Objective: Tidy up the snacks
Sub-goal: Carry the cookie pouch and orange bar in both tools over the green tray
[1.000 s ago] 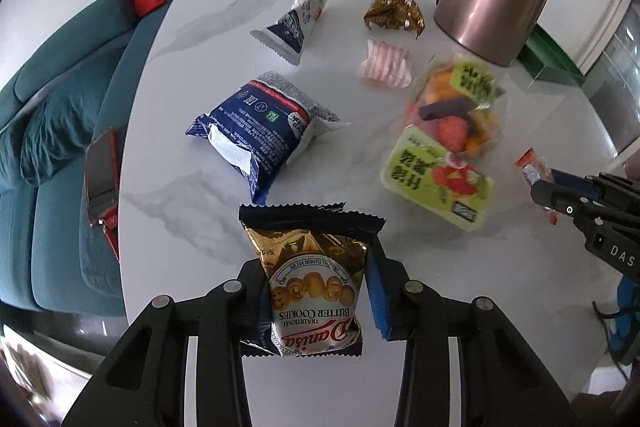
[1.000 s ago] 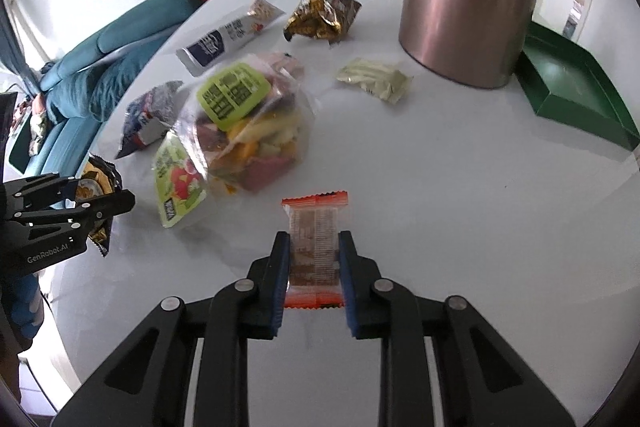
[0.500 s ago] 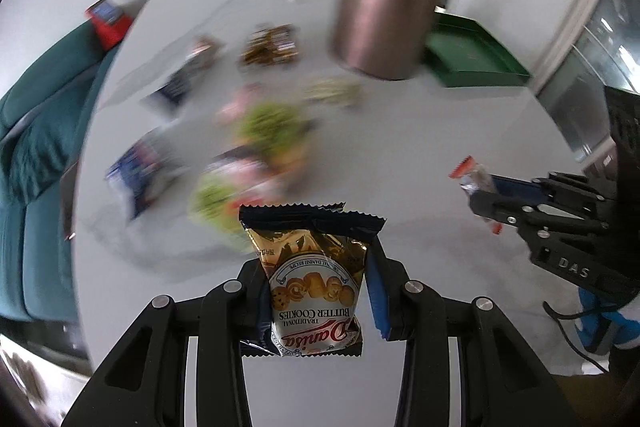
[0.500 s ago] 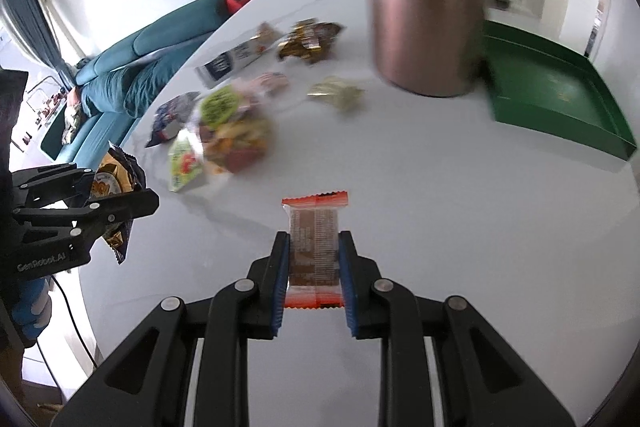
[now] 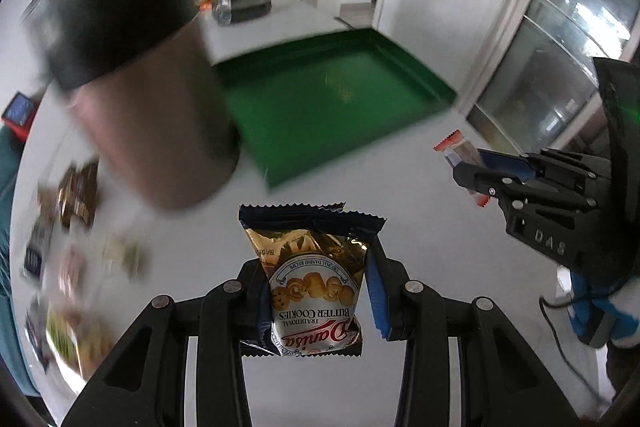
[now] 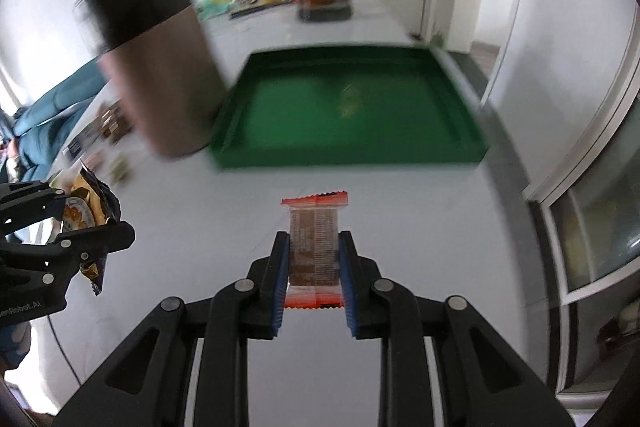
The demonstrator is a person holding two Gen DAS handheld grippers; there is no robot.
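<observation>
Both grippers are loaded up here. The left gripper (image 5: 316, 301) has its jaws clamped on a gold butter cookie bag (image 5: 314, 281), held up off the white counter (image 6: 224, 211). The right gripper (image 6: 314, 279) is pinched tight on a small orange-edged snack bar (image 6: 314, 251), also in the air. Straight ahead sits an empty-looking green tray (image 6: 348, 107) with a copper-and-black canister (image 6: 160, 67) just beside its left edge. More snacks (image 5: 76, 203) lie blurred off to the left.

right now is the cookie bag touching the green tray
Apart. In the left wrist view the cookie bag sits clamped in the left gripper, and bare white table shows between its top edge and the green tray.
</observation>
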